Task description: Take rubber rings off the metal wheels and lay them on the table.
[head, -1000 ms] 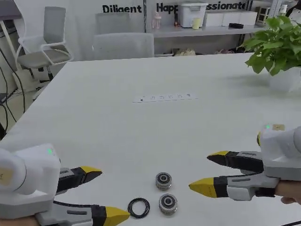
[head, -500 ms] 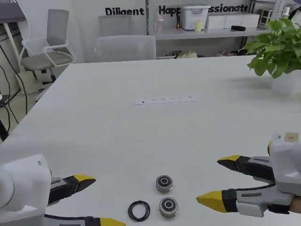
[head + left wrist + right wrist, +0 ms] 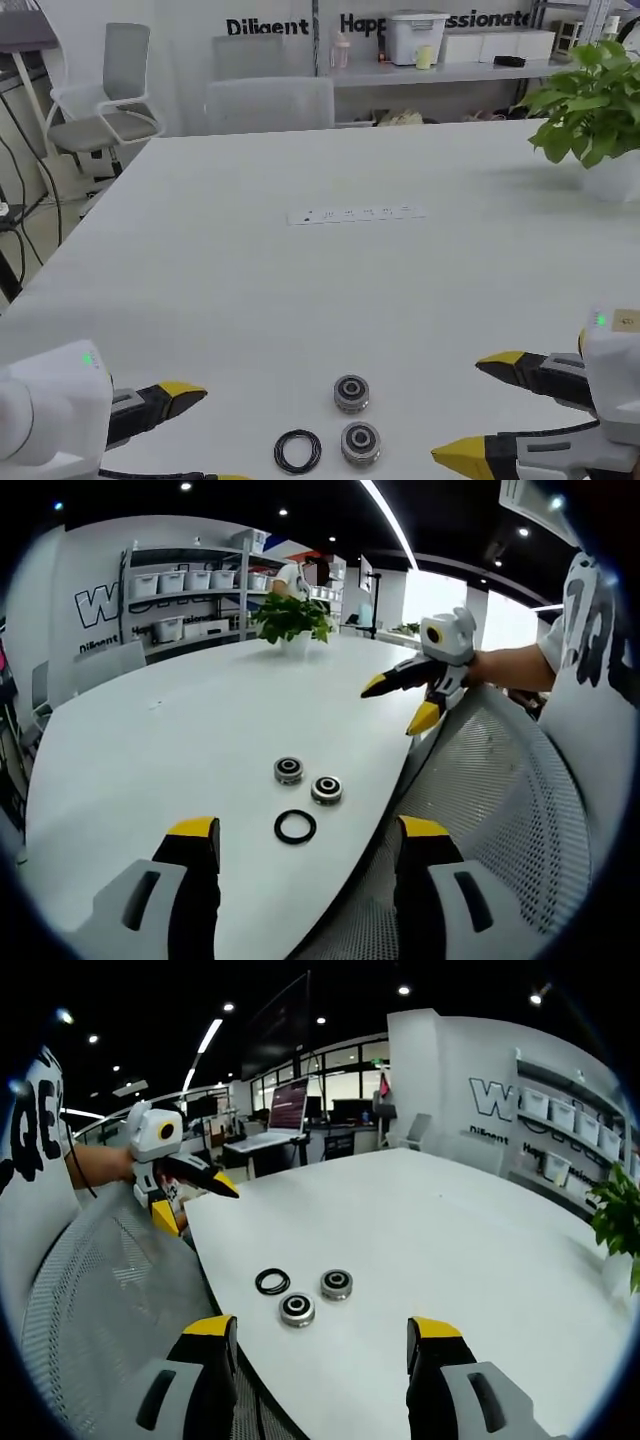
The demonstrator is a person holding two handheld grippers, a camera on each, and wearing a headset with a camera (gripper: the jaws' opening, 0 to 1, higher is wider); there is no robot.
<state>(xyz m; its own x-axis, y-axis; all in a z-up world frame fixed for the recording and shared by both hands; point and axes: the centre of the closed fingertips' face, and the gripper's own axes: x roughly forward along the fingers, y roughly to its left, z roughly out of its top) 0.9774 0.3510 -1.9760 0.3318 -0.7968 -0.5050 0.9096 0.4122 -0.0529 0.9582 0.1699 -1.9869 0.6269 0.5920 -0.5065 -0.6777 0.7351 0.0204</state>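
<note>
— What is being counted on the worktop (image 3: 300, 300)?

— Two metal wheels are being counted, the far wheel (image 3: 351, 392) and the near wheel (image 3: 361, 442). They are lying just beside each other without touching. One rubber ring (image 3: 297, 450) is lying flat and loose just to the left of the near wheel, apart from it. All three are sitting close to the worktop's near edge. Whether a ring is being carried on either wheel cannot be told.

— And how are the tools being held?

— Two are being held, one at each side of the wheels. The left hand-held gripper (image 3: 208, 436) is being kept released, its yellow-tipped jaws spread wide with nothing between them. The right hand-held gripper (image 3: 460, 408) is likewise being kept released and is grasping nothing. Neither is touching a wheel or the ring.

— What is being shown of the surface and the room?

— A wide, pale grey surface is being shown, with one power strip (image 3: 355, 213) set into its middle and one potted plant (image 3: 590, 100) standing at the far right corner. An office chair (image 3: 105, 100) is standing at the far left. Shelving with white bins (image 3: 450, 40) is being seen along the back wall under dark lettering. White mesh (image 3: 480, 780) is showing just off the near edge in the left gripper view.
</note>
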